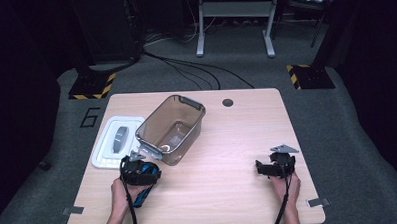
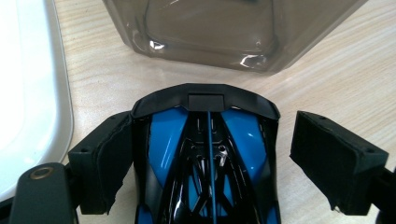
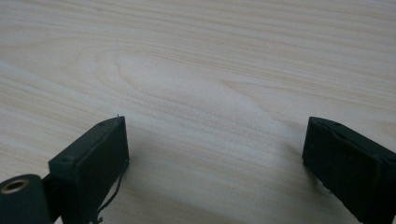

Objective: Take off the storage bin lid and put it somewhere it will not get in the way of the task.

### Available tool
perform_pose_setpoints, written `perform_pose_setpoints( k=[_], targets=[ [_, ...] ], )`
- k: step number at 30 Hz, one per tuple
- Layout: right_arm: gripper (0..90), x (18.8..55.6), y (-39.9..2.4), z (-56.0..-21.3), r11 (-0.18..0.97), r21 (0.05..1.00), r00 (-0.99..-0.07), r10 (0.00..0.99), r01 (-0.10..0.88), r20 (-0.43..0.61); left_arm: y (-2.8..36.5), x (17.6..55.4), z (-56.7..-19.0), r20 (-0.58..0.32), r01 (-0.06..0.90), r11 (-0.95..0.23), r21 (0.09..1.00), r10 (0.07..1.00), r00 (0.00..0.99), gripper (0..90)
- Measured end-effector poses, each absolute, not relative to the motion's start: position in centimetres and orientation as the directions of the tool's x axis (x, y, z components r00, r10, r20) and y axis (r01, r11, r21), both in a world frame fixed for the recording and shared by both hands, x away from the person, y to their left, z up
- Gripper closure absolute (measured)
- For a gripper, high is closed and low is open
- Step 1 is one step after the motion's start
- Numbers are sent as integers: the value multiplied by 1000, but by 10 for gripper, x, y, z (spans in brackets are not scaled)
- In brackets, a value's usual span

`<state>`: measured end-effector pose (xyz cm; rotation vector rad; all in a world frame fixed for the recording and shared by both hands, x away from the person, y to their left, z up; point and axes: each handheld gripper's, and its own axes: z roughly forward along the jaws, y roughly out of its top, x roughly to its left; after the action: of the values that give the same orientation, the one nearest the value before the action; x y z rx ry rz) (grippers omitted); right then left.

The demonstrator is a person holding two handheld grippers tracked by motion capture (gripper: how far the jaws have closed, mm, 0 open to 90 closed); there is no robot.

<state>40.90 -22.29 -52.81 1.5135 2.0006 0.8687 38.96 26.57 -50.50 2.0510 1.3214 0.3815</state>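
Top-down arrangement on a light wooden table (image 1: 228,156). The left gripper (image 1: 141,166) sits near the table's front left, held by the person's left hand (image 1: 122,192). Between its jaws lies a blue-and-black toy car (image 2: 205,163), resting on the table with its black spoiler end pointing towards a smoky transparent plastic bin (image 1: 171,128). In the left gripper view, the jaw on the left side of the picture lies against the car's flank, while the jaw on the right side stands clear of the body with bare wood visible in the gap; the tool is therefore partly spread around the car and not yet pinching it. The car lies just in front of the bin's near wall (image 2: 205,42), close but apart from it.

The bin stands open-topped near the table's middle left, tilted diagonally to the table edge. Beside it, to the left, lies a white lid (image 1: 110,142) with a grey handle (image 1: 120,137) on top; the lid's rim also appears at the left edge of the left gripper view.

The right gripper (image 1: 268,168) rests near the table's front right, held by the right hand (image 1: 284,186), well apart from car and bin. In the right gripper view its jaws stand wide apart over bare wood, with nothing between them.
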Motion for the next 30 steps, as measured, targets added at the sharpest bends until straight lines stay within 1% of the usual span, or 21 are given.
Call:
perform_pose_setpoints(
  k=[3, 6, 10, 12, 15, 16, 17, 18, 19, 21, 29, 30],
  targets=[
    [64, 409, -223, -528, 184, 731, -271, 963, 657, 1, 265, 390, -505, -102, 700, -281, 656, 887, 451, 174],
    [65, 409, -223, -528, 184, 731, -271, 963, 657, 1, 267, 390, -505, -90, 697, -285, 658, 889, 449, 243],
    [65, 409, -223, -528, 184, 731, -271, 963, 657, 1, 267, 388, -506, -92, 695, -276, 664, 892, 443, 247],
    [65, 409, -223, -528, 184, 731, -271, 963, 657, 1, 267, 389, -505, -76, 693, -298, 657, 888, 454, 245],
    [65, 409, -223, -528, 183, 731, -271, 963, 657, 3, 266, 391, -505, -86, 694, -286, 660, 889, 449, 240],
    [65, 409, -223, -528, 183, 731, -271, 963, 657, 3, 267, 392, -504, -82, 694, -300, 654, 884, 460, 240],
    [65, 409, -223, -528, 183, 731, -271, 962, 657, 2, 266, 392, -504, -93, 701, -285, 654, 889, 448, 235],
    [65, 409, -223, -528, 183, 731, -271, 963, 657, 3, 266, 393, -504, -83, 698, -299, 651, 886, 456, 236],
    [66, 409, -223, -528, 183, 731, -271, 962, 657, 2, 265, 394, -506, -94, 704, -281, 653, 891, 444, 237],
    [66, 409, -223, -528, 183, 731, -271, 963, 657, 2, 265, 394, -506, -97, 706, -282, 649, 890, 445, 243],
    [67, 409, -223, -528, 184, 731, -270, 963, 657, 1, 266, 390, -507, -74, 690, -290, 664, 892, 446, 252],
    [67, 409, -223, -528, 183, 731, -270, 963, 657, 2, 267, 388, -507, -78, 683, -277, 676, 894, 440, 252]
  ],
)
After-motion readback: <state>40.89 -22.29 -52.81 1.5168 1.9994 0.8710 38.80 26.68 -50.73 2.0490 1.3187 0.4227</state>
